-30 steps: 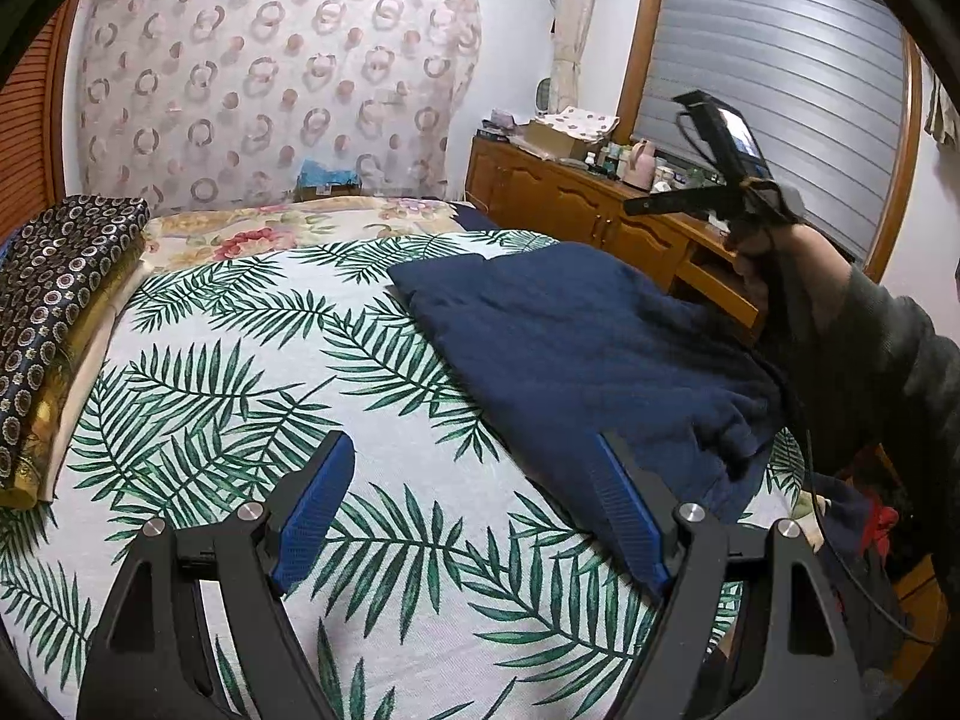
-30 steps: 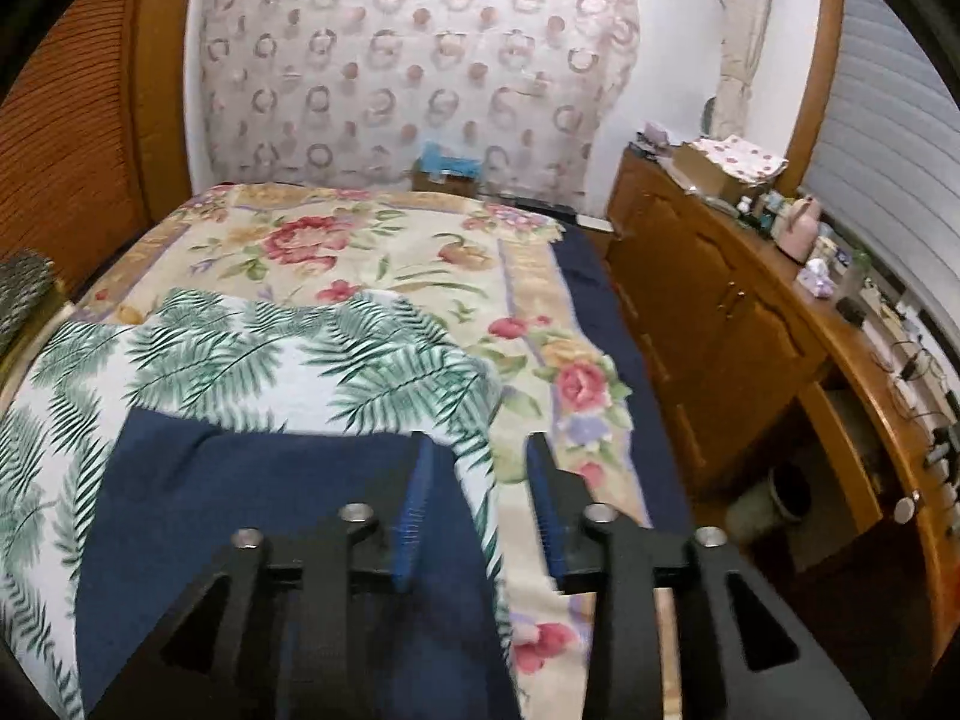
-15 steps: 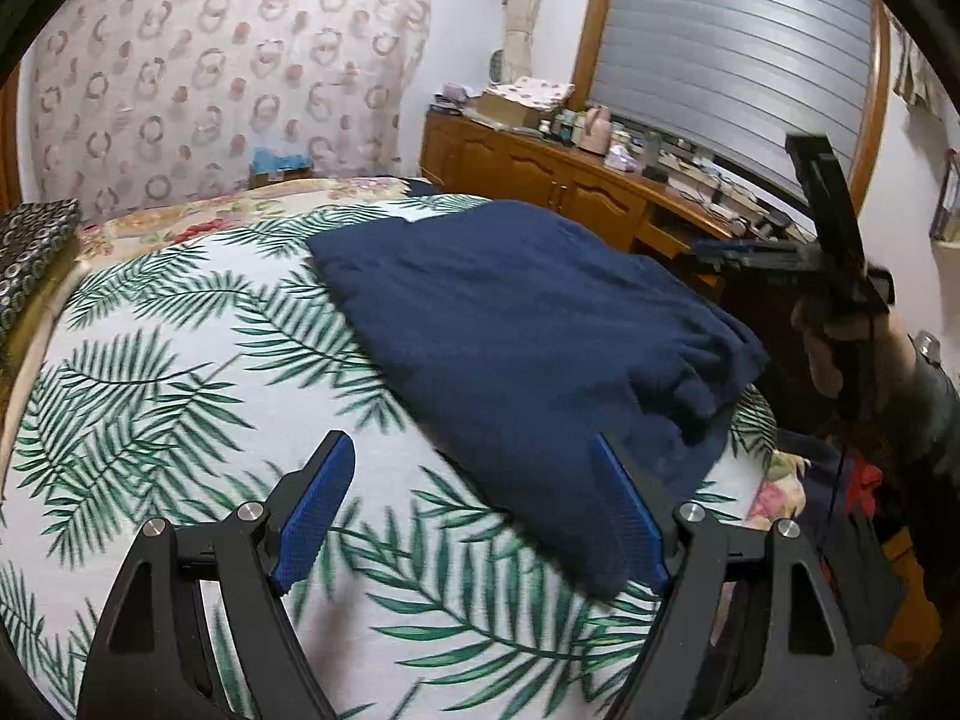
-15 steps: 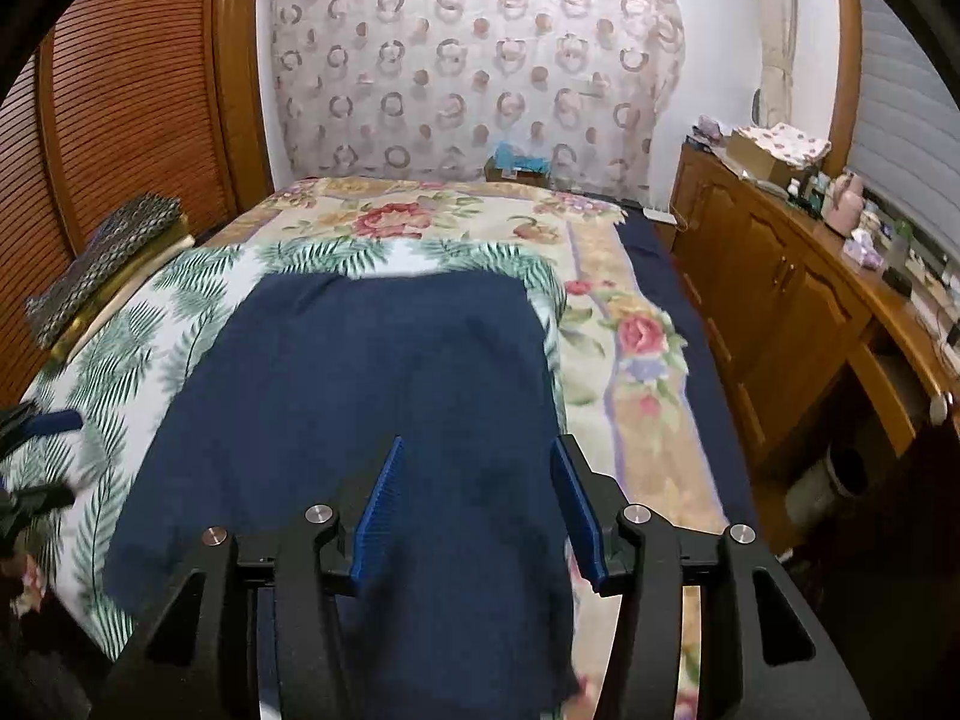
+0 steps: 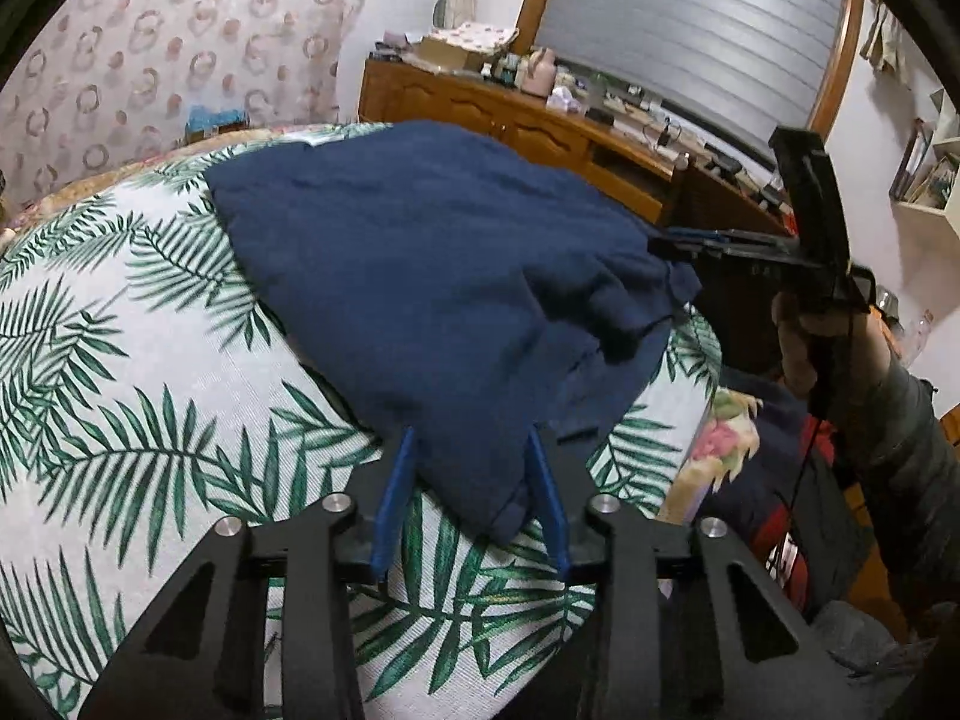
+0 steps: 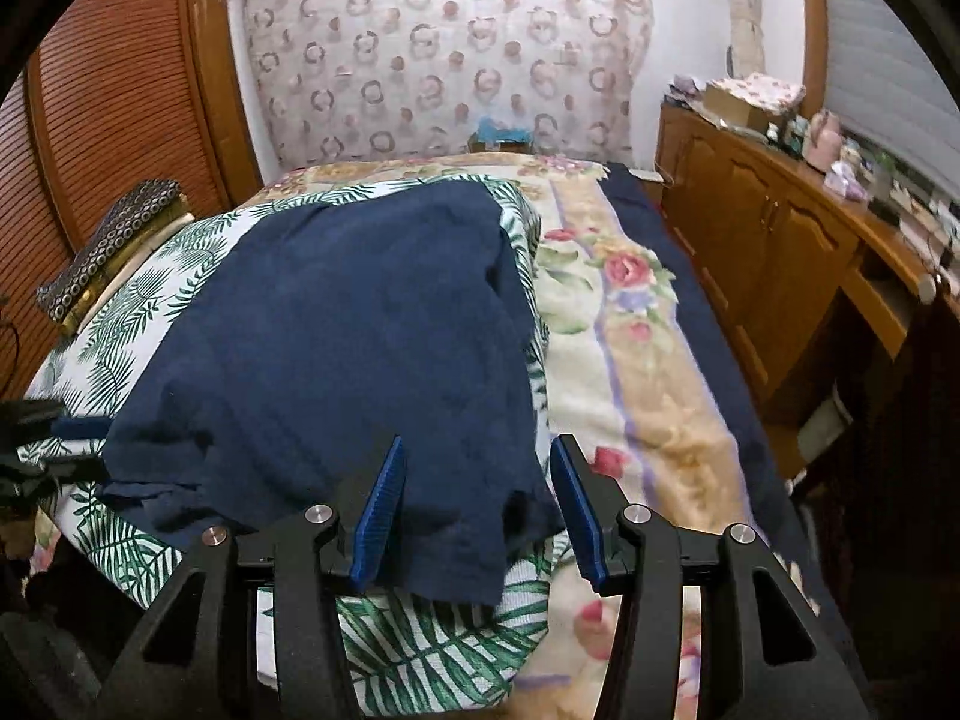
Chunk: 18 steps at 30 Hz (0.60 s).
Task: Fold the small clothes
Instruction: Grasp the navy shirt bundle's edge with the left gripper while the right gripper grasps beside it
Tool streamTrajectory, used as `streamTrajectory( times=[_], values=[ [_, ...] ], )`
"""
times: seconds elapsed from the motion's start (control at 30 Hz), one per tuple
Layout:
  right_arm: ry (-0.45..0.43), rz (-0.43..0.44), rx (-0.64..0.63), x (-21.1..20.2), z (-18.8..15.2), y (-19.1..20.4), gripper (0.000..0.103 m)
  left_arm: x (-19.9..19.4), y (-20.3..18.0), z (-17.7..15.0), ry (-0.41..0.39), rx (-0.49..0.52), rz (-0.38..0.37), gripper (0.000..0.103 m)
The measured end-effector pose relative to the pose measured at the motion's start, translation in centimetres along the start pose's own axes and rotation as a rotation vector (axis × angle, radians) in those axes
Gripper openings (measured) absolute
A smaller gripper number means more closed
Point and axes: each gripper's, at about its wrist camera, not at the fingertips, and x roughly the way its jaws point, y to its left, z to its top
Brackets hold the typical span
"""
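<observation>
- Now the navy garment (image 5: pixel 420 276) is lying spread over the palm-print sheet (image 5: pixel 120 396).
- Left gripper (image 5: pixel 471 441) jaws, just closing, are straddling its near corner, pads apart from the cloth.
- Right gripper (image 6: pixel 477 450) is hanging half-open over the opposite corner.

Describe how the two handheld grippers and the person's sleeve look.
Both the left gripper and right gripper have black frames with silver bolts and ribbed blue pads. A thin black cable hangs past the dark grey sleeve.
</observation>
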Motion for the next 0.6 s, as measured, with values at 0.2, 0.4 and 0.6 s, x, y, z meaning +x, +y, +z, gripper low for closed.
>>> streamTrajectory(
  times=[0.2,0.4,0.6],
  values=[
    [-0.006,0.024,0.007,0.7,-0.5,0.4,0.052,0.4,-0.1,-0.2,0.019,-0.010,0.028,0.026],
    [-0.006,0.096,-0.007,1.2,-1.1,0.6,0.009,-0.9,0.0,-0.2,-0.014,0.008,0.033,0.007],
    [-0.100,0.057,0.038,-1.2,-1.5,0.0,0.005,-3.2,0.1,-0.5,-0.045,-0.002,0.015,0.006]
  ],
)
